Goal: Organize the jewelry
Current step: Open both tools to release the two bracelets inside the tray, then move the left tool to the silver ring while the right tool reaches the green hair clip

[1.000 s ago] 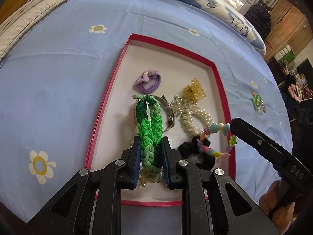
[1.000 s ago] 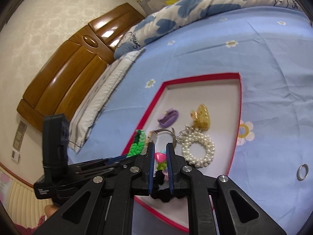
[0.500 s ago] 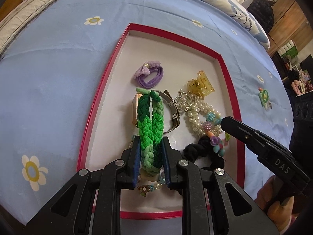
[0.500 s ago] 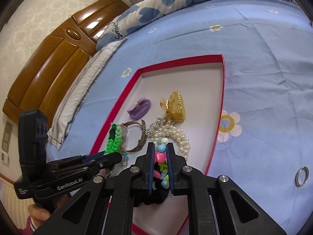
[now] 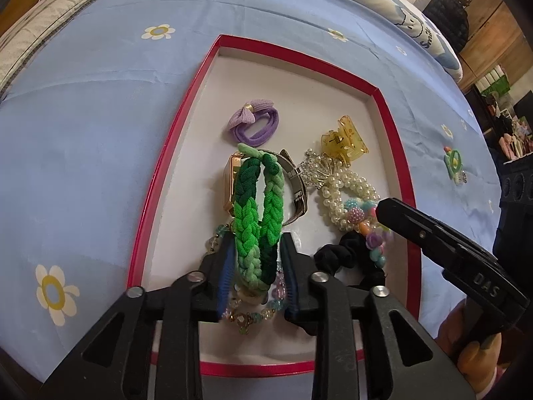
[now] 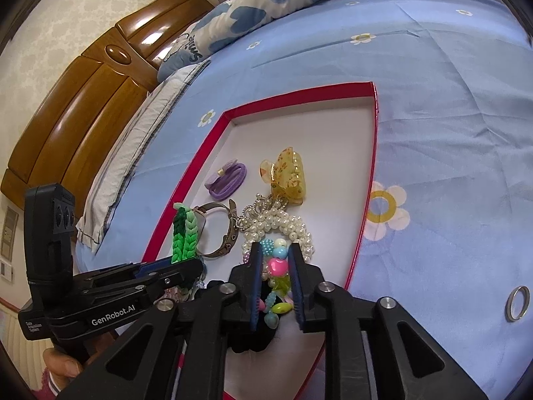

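Opening over the red-rimmed tray [image 5: 156, 186], the left claw [image 5: 256, 266] brackets the green braided band [image 5: 258, 213], gaps visible; the right claw [image 6: 276, 283], opening, straddles the colourful bead bracelet [image 6: 276, 266], whose lower end is hidden.

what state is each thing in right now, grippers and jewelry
left gripper: jaws opening, green braided band between them
right gripper: jaws opening, colourful bead bracelet between them
green braided band: draped over the watch
colourful bead bracelet: in the tray
red tray: uncovered, on the bed
yellow claw clip: closed
ring: outside tray, on the blue sheet
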